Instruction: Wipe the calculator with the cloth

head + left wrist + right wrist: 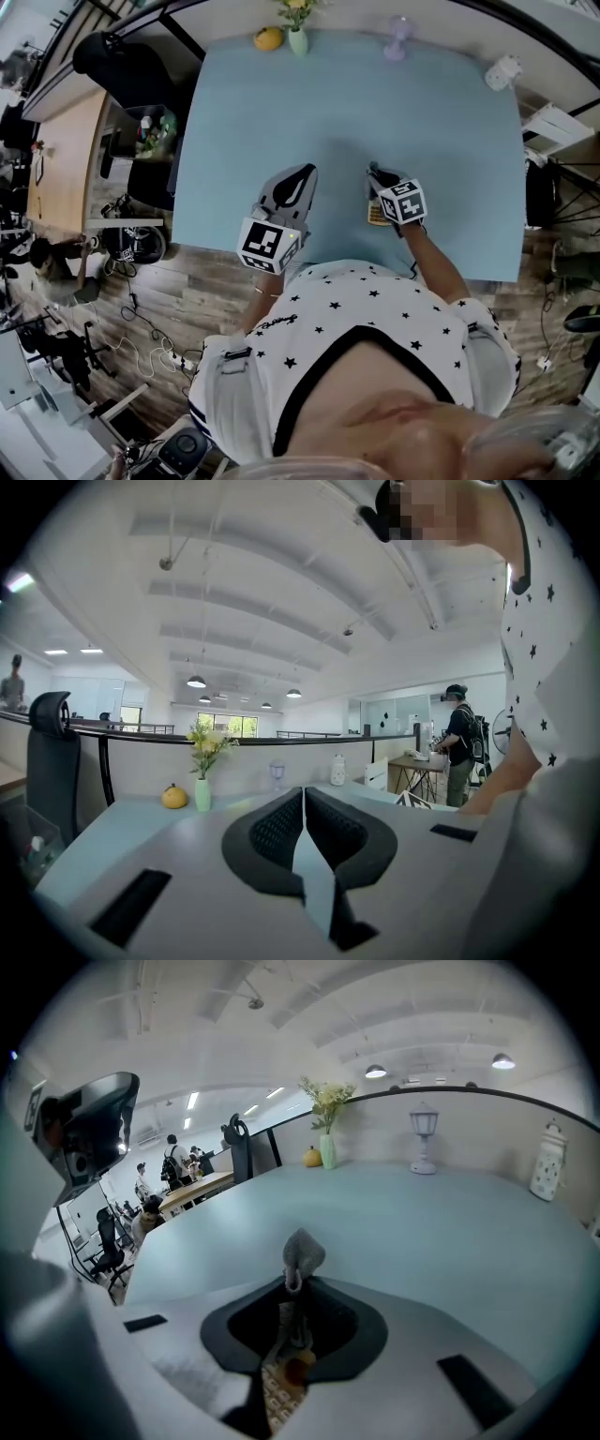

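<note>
Right claw is pinching the cloth, holding it right over the calculator near the bench front edge, probably setting up the wipe. Left claw is pressed together, empty, idling alongside.

left gripper: fingers pressed together, nothing in between
bench: pale blue
vase: yellow flowers, around 9 o'clock, orange fruit just beside it

Calculator largely hidden beneath right gripper and cloth
</note>
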A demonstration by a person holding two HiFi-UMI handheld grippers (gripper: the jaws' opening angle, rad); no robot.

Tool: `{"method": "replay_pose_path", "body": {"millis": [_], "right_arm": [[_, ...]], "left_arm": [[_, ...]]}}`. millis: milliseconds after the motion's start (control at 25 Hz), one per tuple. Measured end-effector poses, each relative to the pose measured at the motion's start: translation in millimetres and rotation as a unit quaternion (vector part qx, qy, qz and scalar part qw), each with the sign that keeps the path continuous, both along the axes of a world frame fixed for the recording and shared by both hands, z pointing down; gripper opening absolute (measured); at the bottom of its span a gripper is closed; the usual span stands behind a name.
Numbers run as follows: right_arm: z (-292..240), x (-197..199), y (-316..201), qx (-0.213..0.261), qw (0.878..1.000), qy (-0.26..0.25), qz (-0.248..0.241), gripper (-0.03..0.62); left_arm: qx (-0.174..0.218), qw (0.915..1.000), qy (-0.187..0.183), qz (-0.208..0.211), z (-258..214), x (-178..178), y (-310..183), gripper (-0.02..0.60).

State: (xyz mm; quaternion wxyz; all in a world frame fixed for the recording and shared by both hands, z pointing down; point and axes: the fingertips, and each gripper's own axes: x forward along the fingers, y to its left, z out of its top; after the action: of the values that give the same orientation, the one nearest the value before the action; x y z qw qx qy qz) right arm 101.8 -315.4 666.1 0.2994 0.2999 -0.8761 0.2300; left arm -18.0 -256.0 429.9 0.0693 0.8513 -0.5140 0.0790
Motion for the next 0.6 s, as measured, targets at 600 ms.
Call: {"method": "replay_pose_path", "body": {"millis": [600], "right_arm": [[1.6, 47.1, -18.5, -0.010, 0.996, -0.011, 0.085, 0.051]], "left_arm": [[0.003, 0.9998, 0.000, 0.018, -1.0, 4.0, 0.0, 0.031]]}}
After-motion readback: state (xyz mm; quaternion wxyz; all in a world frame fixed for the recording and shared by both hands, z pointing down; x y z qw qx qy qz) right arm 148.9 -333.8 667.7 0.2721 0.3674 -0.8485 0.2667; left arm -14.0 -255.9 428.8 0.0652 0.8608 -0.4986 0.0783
